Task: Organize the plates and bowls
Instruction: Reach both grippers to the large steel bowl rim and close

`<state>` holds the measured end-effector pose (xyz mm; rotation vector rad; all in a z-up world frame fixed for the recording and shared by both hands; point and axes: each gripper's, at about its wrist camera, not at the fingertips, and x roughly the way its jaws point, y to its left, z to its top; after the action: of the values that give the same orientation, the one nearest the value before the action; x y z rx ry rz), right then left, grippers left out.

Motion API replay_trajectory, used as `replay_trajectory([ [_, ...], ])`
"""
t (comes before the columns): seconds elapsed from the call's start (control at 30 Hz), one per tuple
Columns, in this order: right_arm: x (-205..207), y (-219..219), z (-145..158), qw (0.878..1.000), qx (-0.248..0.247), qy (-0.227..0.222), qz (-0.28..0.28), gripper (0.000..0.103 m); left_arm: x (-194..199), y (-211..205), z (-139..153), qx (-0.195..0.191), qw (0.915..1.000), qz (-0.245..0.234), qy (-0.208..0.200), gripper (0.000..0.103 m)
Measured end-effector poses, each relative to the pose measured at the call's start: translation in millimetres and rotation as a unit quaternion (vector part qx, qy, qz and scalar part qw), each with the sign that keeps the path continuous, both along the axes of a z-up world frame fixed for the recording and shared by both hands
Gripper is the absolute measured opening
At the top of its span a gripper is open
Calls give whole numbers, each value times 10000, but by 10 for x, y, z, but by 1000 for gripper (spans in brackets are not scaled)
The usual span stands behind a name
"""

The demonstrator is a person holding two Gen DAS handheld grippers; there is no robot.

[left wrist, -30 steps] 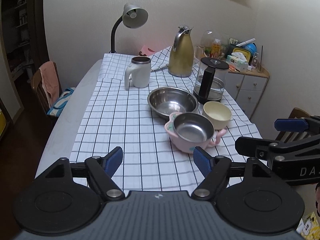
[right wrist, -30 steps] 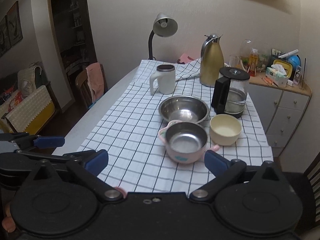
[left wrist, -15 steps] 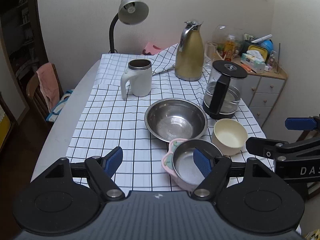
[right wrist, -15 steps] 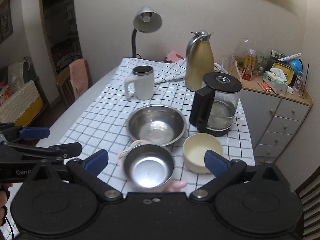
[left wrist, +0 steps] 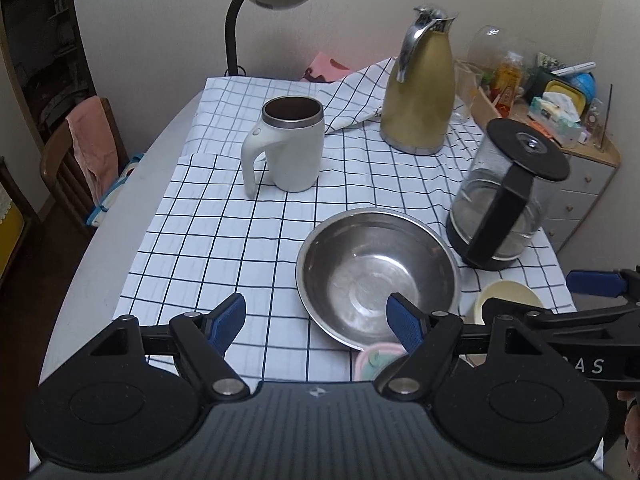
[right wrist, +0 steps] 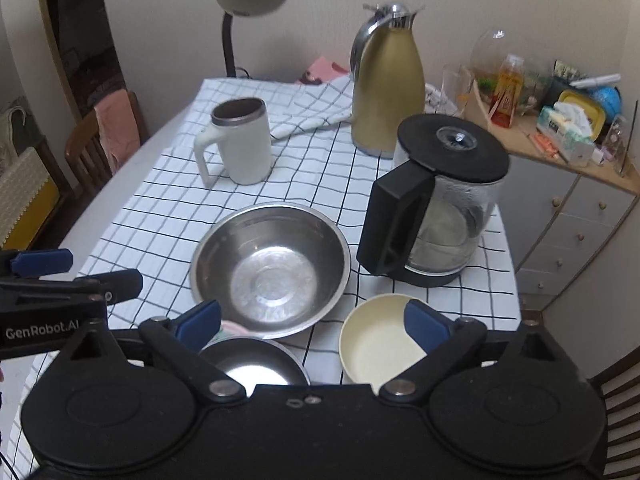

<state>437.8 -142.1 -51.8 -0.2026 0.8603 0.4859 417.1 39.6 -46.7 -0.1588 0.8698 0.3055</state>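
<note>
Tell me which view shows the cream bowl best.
The right wrist view: the cream bowl shows most of its rim and inside there, with only its right edge behind a finger of the right tool. In the left wrist view only a sliver of its rim peeks out above the right tool's finger.

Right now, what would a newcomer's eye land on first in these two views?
Probably the large steel bowl shining mid-table on the checked cloth, with the cream bowl just right of it. Behind stand the glass kettle and gold jug. Both grippers, left and right, hover open and empty.
</note>
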Motion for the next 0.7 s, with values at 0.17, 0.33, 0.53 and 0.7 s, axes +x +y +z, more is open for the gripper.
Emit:
replay_trajectory([
  [0.17,329,130,-206,9993,17,343,-143,85,286,161,-206,40,9997,149,162,77],
  [0.33,549,275,-452,9981,-141,594,-110,80,511,322,-432,-73,9991,271,320,77],
  [0.53,726,390,-660,9970,-291,697,-154,76,762,475,-704,-328,9978,311,488,77],
  [0.7,768,470,-797,9965,-397,734,-87,74,886,540,-964,-493,9961,329,652,76],
])
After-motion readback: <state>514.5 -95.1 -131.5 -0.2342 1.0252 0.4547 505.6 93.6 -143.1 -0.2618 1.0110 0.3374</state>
